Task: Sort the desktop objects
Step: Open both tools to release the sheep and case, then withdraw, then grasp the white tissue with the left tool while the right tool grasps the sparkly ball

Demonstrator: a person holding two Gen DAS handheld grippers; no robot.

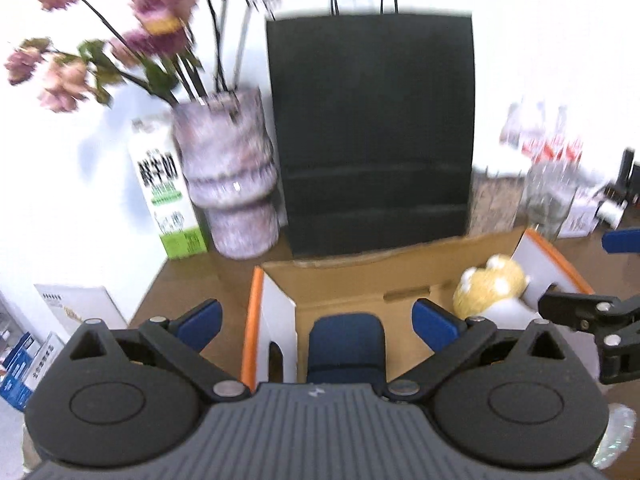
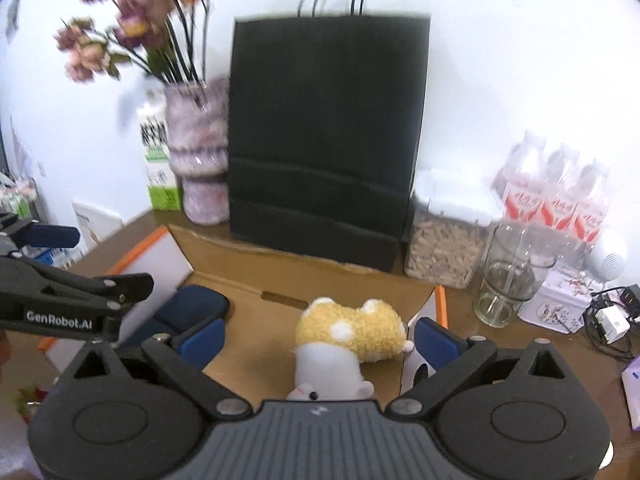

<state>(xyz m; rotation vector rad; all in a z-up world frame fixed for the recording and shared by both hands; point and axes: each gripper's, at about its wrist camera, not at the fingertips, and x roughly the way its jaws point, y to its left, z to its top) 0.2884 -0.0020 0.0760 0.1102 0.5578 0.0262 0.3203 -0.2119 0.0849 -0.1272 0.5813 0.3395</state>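
1. An open corrugated cardboard box with white, orange-edged flaps sits on the brown wooden bench.
2. Inside it lie a fuzzy yellow-and-white plush toy toward the right wall and a smooth, rounded dark-blue case toward the left.
3. The left gripper hangs over the case, its blue-padded fingers spread wide with nothing between them.
4. The right gripper hovers above the plush, fingers also parted and empty.
5. Behind the box stand a matte black paper bag with cord handles, a ribbed mottled-pink vase of dried flowers, and a milk carton.
6. Only the right wrist view shows clearly a clear lidded canister of pale grains, a glass tumbler, plastic bottles, a patterned tin and chargers.
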